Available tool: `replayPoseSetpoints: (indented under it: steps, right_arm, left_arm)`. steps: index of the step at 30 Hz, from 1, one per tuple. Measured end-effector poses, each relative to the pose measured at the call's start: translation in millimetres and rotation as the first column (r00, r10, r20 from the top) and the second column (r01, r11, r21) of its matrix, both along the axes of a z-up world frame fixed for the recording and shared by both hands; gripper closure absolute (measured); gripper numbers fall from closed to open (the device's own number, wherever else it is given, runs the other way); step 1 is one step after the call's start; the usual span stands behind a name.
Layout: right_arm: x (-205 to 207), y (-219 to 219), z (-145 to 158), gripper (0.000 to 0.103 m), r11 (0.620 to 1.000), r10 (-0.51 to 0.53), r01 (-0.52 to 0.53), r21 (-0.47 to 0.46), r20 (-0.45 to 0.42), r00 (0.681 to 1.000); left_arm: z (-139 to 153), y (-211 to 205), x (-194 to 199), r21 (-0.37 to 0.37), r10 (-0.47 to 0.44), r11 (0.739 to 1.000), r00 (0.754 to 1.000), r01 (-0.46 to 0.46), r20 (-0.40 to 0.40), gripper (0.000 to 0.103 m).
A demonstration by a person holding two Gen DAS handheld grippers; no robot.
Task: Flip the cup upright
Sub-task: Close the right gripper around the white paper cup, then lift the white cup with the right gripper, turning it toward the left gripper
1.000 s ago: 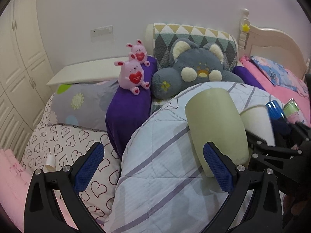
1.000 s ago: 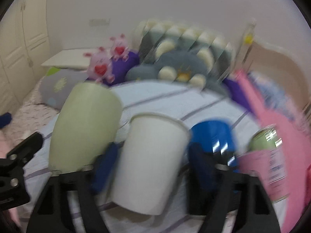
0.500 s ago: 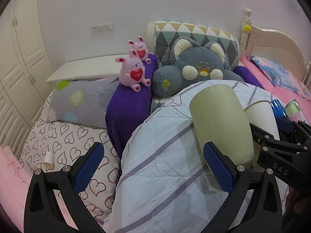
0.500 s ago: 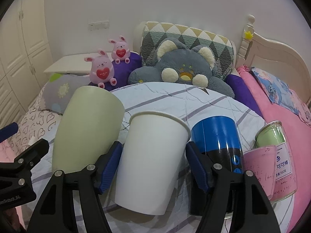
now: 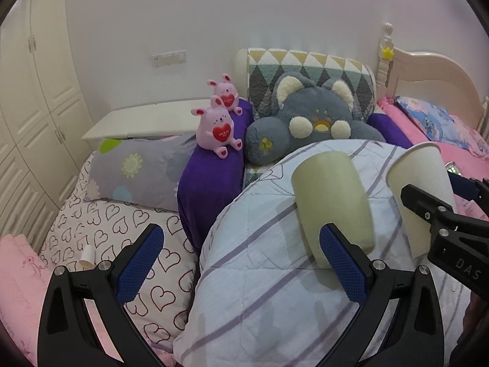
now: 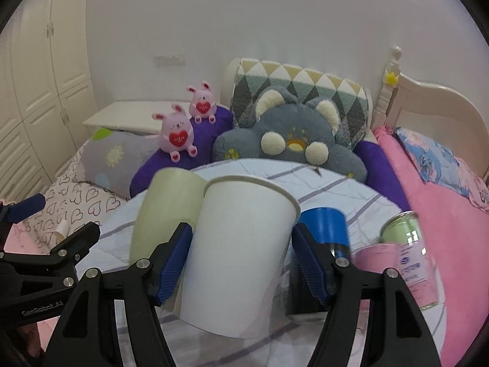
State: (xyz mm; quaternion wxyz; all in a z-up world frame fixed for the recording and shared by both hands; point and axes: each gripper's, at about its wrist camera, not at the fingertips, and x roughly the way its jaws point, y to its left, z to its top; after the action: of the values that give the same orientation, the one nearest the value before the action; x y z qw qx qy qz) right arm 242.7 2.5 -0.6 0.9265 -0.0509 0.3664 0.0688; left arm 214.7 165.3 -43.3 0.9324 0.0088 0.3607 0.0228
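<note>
A white paper cup (image 6: 241, 244) sits rim-up between the blue pads of my right gripper (image 6: 244, 263), which is shut on it and holds it lifted above the striped quilt (image 6: 336, 189). The same cup shows in the left wrist view (image 5: 418, 189) at the right. A pale green cup (image 5: 333, 198) stands upside down on the quilt just left of the white cup, also in the right wrist view (image 6: 162, 211). My left gripper (image 5: 241, 263) is open and empty, its right pad in front of the green cup's lower edge.
A blue can (image 6: 327, 229) and a pink-labelled jar (image 6: 403, 250) stand right of the white cup. A grey plush (image 5: 308, 128), two pink bunnies (image 5: 215, 128), pillows and a purple cushion (image 5: 207, 183) lie behind. A heart-print sheet (image 5: 101, 235) is at the left.
My right gripper has lifted the white cup higher, so it now stands above the blue can. The left gripper has stayed open and drifted slightly.
</note>
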Motion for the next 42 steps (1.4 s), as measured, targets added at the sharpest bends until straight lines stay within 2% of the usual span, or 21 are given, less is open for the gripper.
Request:
replayPoseSetpoints:
  steps: [9,15,20,25,34,38,40,42]
  right_arm:
    - [-61.1,-27.5,33.0,0.034,1.000,0.000,0.001,-0.027,0.057,0.998]
    - [-108.6,-57.6,36.0,0.034,0.999,-0.012,0.015,-0.043,0.053,0.999]
    - [-142.8,-86.0,22.5,0.034,0.999,-0.013,0.013,-0.035,0.013,1.000]
    - [-167.0,-108.1,-6.7,0.034,1.000,-0.005,0.004,-0.018,-0.059,0.998]
    - [-174.2,-126.4,-48.6,0.032,0.999,0.031,-0.026,0.028,-0.171,0.985]
    - [-179.7,-130.2,-49.0,0.031,0.997,0.040,-0.029,0.073,-0.158,0.987]
    - [-180.2,-132.0,-48.3,0.023,0.996,0.038,-0.026,0.082,-0.154,0.987]
    - [-180.9,-132.0,-47.7,0.023,0.996,0.041,-0.029,0.081,-0.152,0.988]
  left_arm:
    - [25.0,-32.9,-53.1,0.025,-0.041,0.999,0.999,0.040,0.033,0.000]
    - [28.0,-69.2,-98.6,0.039,-0.054,0.998,0.998,0.053,0.021,0.000]
    - [23.5,-99.2,-135.0,0.055,-0.061,0.997,0.998,0.061,-0.003,0.000]
    - [16.4,-122.4,-156.3,0.075,-0.061,0.995,0.998,0.063,-0.027,0.000]
    - [-2.1,-144.2,-169.7,0.070,-0.055,0.996,0.996,0.060,-0.069,0.000]
    - [-5.5,-147.9,-171.0,0.064,-0.051,0.996,0.995,0.056,-0.084,0.000]
    - [-4.8,-148.9,-171.2,0.059,-0.050,0.997,0.995,0.055,-0.084,0.000]
    - [-4.0,-149.9,-172.1,0.052,-0.052,0.997,0.995,0.057,-0.085,0.000]
